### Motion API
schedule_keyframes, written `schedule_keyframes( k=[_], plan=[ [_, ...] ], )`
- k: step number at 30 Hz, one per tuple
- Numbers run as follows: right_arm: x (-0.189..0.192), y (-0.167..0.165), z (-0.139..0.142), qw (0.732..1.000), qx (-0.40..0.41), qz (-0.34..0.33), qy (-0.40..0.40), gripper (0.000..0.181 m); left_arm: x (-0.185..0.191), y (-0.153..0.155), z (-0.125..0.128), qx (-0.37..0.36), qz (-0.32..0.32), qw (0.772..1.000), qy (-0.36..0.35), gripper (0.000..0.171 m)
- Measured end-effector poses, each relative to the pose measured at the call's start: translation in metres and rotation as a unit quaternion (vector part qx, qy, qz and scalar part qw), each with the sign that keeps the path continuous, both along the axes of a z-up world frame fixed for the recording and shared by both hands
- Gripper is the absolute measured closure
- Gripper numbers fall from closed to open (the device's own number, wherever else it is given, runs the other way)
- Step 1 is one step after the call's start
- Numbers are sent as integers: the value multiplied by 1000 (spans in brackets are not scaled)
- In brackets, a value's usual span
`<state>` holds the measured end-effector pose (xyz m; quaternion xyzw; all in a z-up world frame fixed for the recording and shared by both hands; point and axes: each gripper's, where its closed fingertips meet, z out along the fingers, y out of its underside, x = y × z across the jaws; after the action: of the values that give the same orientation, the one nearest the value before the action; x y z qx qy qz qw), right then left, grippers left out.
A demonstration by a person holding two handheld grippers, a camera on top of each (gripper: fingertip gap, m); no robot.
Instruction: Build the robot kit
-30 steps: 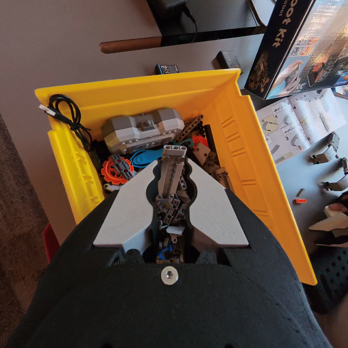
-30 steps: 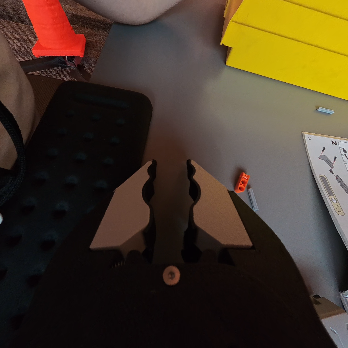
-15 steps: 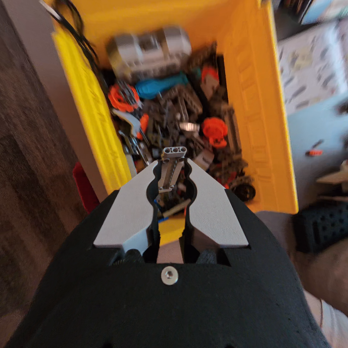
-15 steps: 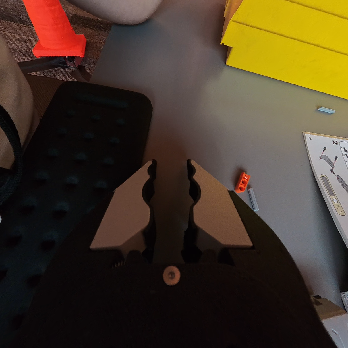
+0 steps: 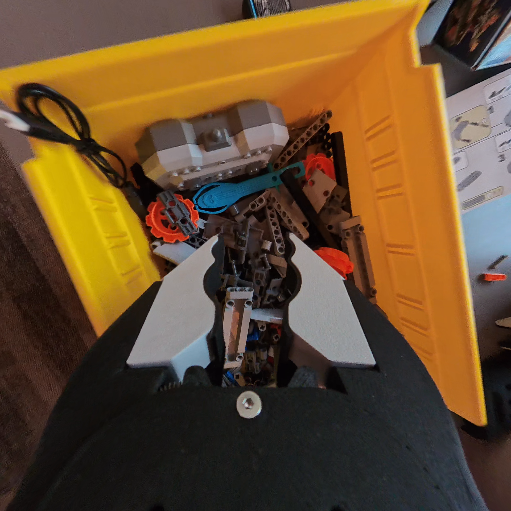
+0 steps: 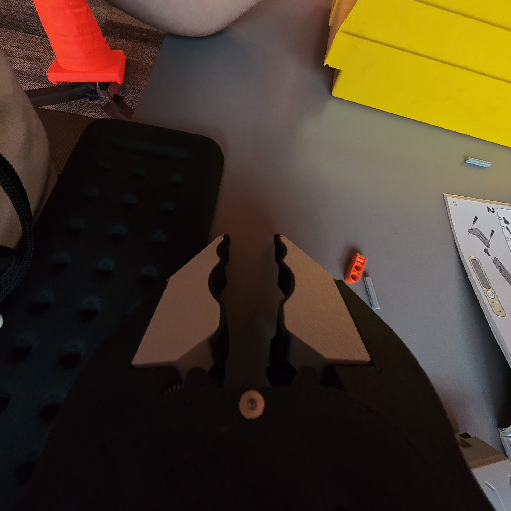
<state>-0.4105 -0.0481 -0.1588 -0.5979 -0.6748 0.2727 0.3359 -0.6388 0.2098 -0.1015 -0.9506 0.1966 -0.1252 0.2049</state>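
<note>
Left gripper held over yellow bin; jaws spread wide, nothing clamped. Light grey beam piece seen lying loose between jaws on heap of building parts. Grey motor block, teal separator tool, orange gear farther in.

Right gripper held above grey worktop; jaws parted, empty. Small orange connector just beside right finger.

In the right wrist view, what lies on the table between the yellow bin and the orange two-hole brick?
Only bare grey table lies between the yellow bin and the orange brick, as the right wrist view shows.
</note>
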Motion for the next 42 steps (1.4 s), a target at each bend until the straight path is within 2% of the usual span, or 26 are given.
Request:
schedule_keyframes(
  k=[5, 7, 9, 14, 24, 26, 29, 32, 37, 42],
  plan=[
    [0, 0, 0, 1000, -1, 0, 0, 148, -16, 8, -39, -38, 5, 995, 92, 122],
    [0, 0, 0, 1000, -1, 0, 0, 148, -21, 7, -46, -48, 1, 992, 114, 129],
    [0, 0, 0, 1000, -2, 0, 0, 148, -24, 5, -48, -56, 0, 991, 124, 149],
    [1, 0, 0, 1000, -2, 1, 0, 148, -36, -10, -47, -90, 17, 988, 128, 164],
    [0, -1, 0, 1000, -3, 0, -1, 148, -54, -47, -42, -153, 27, 974, 164, 165],
    [0, -1, 0, 1000, -3, 0, 0, 148, -54, -39, -36, -127, 38, 976, 171, 150],
    [0, -1, 0, 1000, -3, 0, 0, 148, -29, -15, -19, -59, 29, 991, 112, 147],
    [0, -1, 0, 1000, -3, 0, 0, 148, 1, 1, -12, -26, 12, 999, 37, 156],
    [0, -1, 0, 1000, -2, 0, 0, 148, 15, 4, -37, -93, 42, 995, -2, 152],
    [0, -1, 0, 1000, -3, 1, 0, 148, 16, 8, -43, -104, 61, 993, -6, 149]
  ],
)
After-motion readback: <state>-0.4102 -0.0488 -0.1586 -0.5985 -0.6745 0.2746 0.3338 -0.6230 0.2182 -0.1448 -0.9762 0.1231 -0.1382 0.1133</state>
